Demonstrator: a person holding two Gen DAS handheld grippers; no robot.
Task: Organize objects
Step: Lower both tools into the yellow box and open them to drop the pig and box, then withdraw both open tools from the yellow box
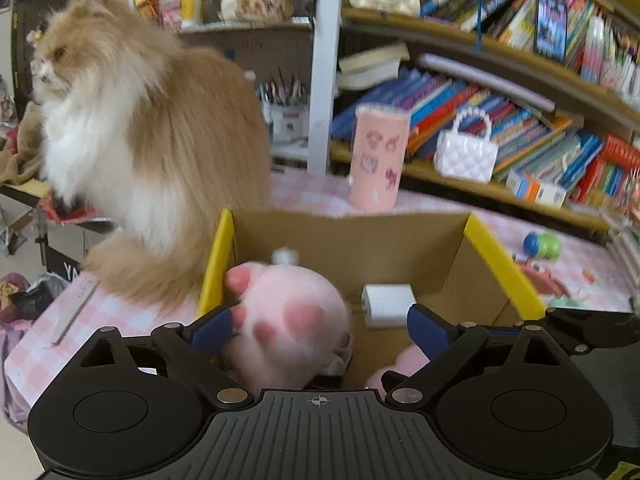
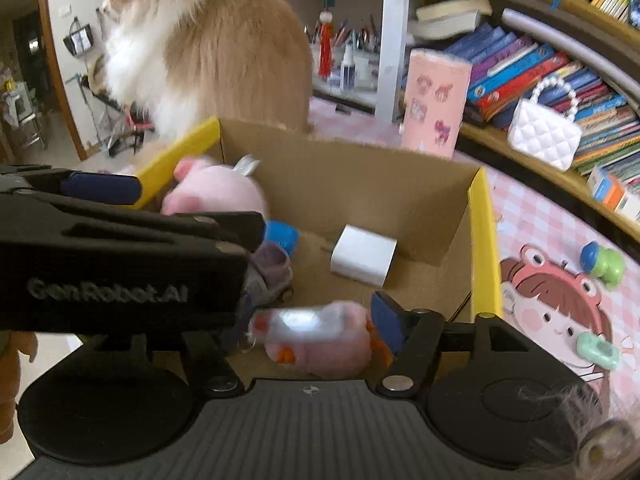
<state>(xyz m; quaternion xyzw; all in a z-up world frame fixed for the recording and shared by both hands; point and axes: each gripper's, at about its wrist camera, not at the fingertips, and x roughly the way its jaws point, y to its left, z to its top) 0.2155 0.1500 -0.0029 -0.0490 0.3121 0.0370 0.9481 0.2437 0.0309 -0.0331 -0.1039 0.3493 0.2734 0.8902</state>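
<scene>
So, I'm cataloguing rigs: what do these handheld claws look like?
Both match: matte black ribbed body, round discs either side, silver pivot pins, a small crosshair mark, blue finger pads. The left claw, seen from the right claw, carries pale "GenRobot.AI" lettering.

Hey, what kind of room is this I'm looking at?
Most likely a lived-in home study or child's room: bookshelves crammed with colourful books, a table with a pink checked cloth, and a fluffy cat sitting beside the cardboard box of plush toys.
</scene>
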